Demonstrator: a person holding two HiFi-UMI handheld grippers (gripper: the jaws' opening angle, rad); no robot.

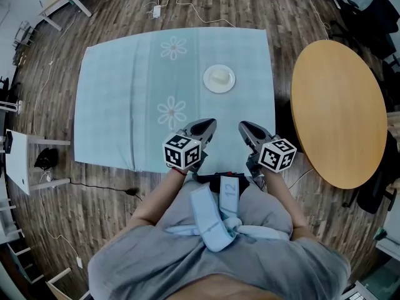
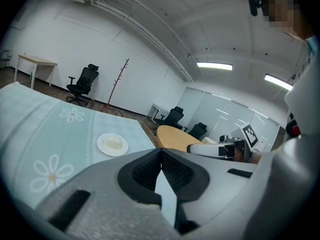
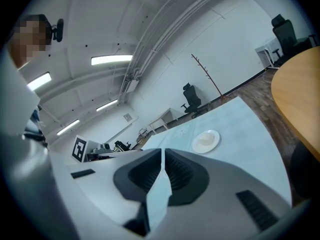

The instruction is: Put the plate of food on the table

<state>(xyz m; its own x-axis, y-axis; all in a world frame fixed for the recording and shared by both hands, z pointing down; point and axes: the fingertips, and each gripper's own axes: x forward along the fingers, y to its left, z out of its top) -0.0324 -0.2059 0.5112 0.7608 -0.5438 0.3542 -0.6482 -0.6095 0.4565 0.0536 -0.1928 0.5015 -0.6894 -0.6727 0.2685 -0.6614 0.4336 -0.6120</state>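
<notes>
A white plate [image 1: 219, 79] with a pale lump of food on it sits on the light-blue flowered tablecloth [image 1: 119, 92], toward the cloth's far right. The plate also shows in the left gripper view [image 2: 112, 144] and in the right gripper view [image 3: 205, 141]. Both grippers hover side by side over the near edge of the cloth, well short of the plate. My left gripper [image 1: 206, 127] [image 2: 161, 152] has its jaws closed tip to tip with nothing between them. My right gripper [image 1: 244, 129] [image 3: 163, 152] is shut and empty too.
A round wooden table [image 1: 337, 111] stands close on the right of the clothed table. Cables [image 1: 187, 11] trail over the wood floor beyond the far edge. A small white table [image 1: 19, 161] stands at the left. Office chairs [image 2: 82, 82] and a coat stand [image 2: 117, 81] line the far wall.
</notes>
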